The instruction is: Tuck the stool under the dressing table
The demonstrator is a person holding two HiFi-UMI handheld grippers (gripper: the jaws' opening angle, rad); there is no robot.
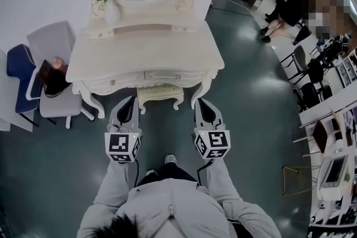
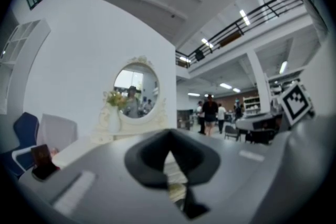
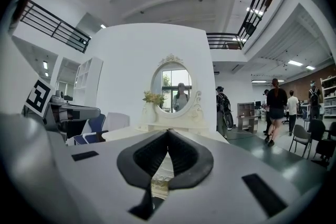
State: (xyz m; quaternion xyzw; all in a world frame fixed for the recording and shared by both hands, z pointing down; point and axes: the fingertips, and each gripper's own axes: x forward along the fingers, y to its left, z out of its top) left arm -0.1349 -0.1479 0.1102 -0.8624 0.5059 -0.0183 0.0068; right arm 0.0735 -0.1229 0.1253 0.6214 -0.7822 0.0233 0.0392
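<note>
Cream carved stool (image 1: 160,93) sits mostly under the dressing table (image 1: 111,82), whose surface (image 1: 145,50) bears a flower vase (image 1: 111,9). Before it, over green floor (image 1: 251,97), left hand-held gripper (image 1: 132,99) and right hand-held gripper (image 1: 199,102) are closed, empty.

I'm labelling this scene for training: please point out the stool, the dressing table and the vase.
stool (image 1: 160,92), head view, seat's front edge.
dressing table (image 1: 148,50), head view, bare tabletop.
vase (image 1: 111,11), head view, white body.
</note>
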